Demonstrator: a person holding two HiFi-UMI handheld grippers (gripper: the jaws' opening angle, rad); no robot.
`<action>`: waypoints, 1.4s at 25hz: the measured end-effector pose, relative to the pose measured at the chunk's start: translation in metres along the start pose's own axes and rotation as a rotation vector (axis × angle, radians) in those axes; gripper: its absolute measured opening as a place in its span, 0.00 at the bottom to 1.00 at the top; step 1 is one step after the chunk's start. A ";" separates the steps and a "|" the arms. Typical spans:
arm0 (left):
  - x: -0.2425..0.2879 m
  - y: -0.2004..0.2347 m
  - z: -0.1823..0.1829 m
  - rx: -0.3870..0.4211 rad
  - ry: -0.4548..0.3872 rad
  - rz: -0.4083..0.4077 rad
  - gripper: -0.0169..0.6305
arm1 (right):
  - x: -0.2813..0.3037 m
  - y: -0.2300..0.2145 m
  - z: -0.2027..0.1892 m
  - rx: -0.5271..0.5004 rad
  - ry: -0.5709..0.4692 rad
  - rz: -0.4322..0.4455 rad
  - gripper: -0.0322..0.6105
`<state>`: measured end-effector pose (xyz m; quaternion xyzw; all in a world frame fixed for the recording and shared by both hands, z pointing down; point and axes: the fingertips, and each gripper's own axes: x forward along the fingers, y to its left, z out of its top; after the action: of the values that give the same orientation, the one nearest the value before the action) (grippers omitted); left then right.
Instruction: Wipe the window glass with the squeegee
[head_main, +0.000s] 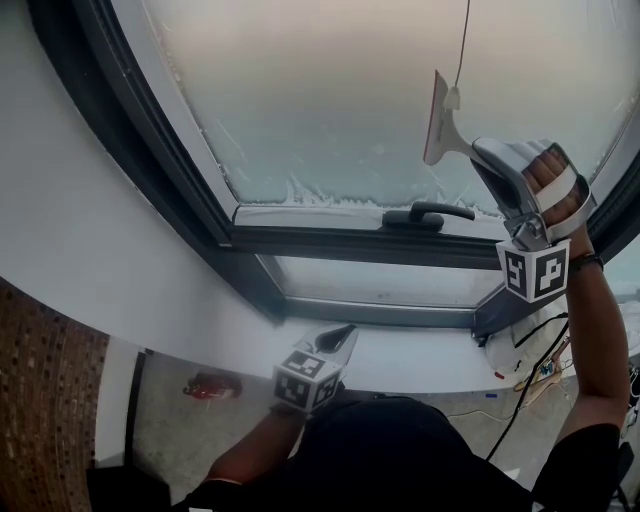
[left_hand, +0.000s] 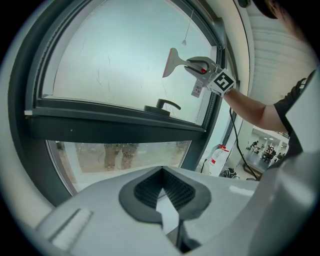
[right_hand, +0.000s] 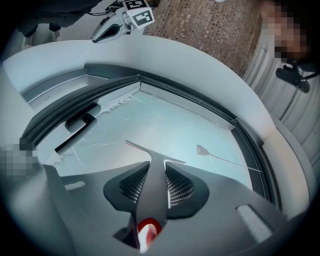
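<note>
While the left gripper (head_main: 345, 333) hangs closed and empty near the sill (head_main: 420, 360), the right gripper (head_main: 482, 150), farther up at the right, clamps the squeegee (head_main: 440, 125) handle. Its blade stands upright on the glass (head_main: 320, 90), with most of the pane to its left.

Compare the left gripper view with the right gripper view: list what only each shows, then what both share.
Only the left gripper view: a white jug with a red cap on the floor, and a look between the left claw's jaws, shut on nothing.

Only the right gripper view: a brown patterned surface, and the right claw seen close up, clamped on the squeegee handle.

Both: the frosted window glass, its black window handle, the hanging cord pull, and the squeegee blade at the glass.
</note>
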<state>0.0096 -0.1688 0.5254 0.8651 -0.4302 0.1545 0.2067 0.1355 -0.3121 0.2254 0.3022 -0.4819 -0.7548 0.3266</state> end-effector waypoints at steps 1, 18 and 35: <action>0.000 0.001 0.000 0.002 -0.001 0.002 0.03 | -0.001 0.001 -0.001 0.001 0.002 0.000 0.24; -0.006 0.014 0.002 0.015 0.002 0.009 0.03 | -0.005 -0.005 0.017 0.026 -0.004 -0.011 0.24; -0.068 0.083 0.035 0.027 -0.063 0.123 0.03 | 0.081 -0.094 0.174 0.168 -0.214 -0.059 0.24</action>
<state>-0.0936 -0.1849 0.4840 0.8442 -0.4867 0.1455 0.1713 -0.0658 -0.2532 0.1887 0.2605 -0.5663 -0.7490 0.2246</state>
